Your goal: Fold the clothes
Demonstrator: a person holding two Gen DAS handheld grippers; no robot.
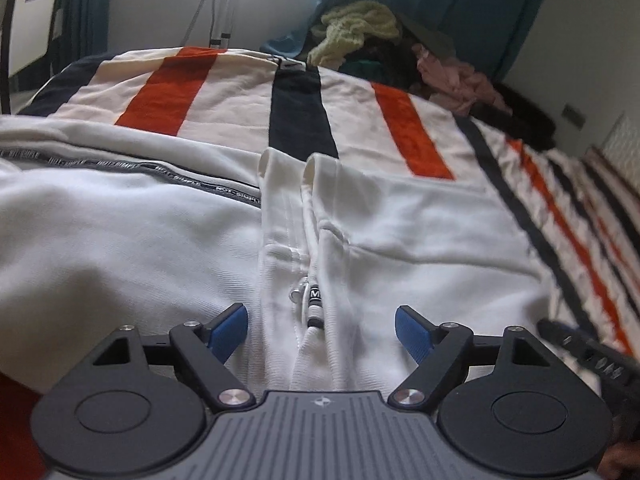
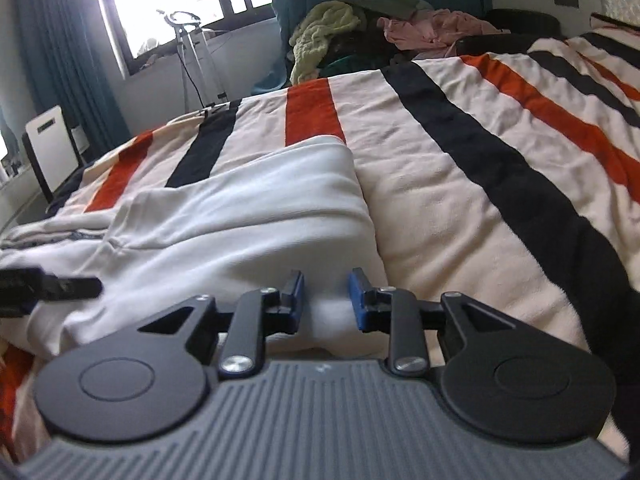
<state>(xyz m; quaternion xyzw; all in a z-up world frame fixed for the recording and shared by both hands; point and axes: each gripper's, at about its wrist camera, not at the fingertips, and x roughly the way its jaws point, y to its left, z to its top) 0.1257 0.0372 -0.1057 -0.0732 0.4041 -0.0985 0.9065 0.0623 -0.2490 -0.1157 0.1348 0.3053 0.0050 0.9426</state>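
Note:
A white zip-up jacket (image 1: 400,232) lies spread on a striped bedspread (image 1: 168,84). Its zipper pull (image 1: 314,300) sits in the middle, just ahead of my left gripper (image 1: 322,330), which is open with its blue pads on either side of the zipper line. In the right wrist view the same jacket (image 2: 240,220) fills the left half. My right gripper (image 2: 326,300) is narrowly open at the jacket's near right edge, with white fabric between its pads. The left gripper's tip (image 2: 60,282) shows at the left edge.
A pile of clothes (image 2: 360,28), green, pink and dark, lies at the far end of the bed. The striped bedspread (image 2: 500,160) stretches to the right. A window, teal curtains and a metal stand (image 2: 192,52) are behind.

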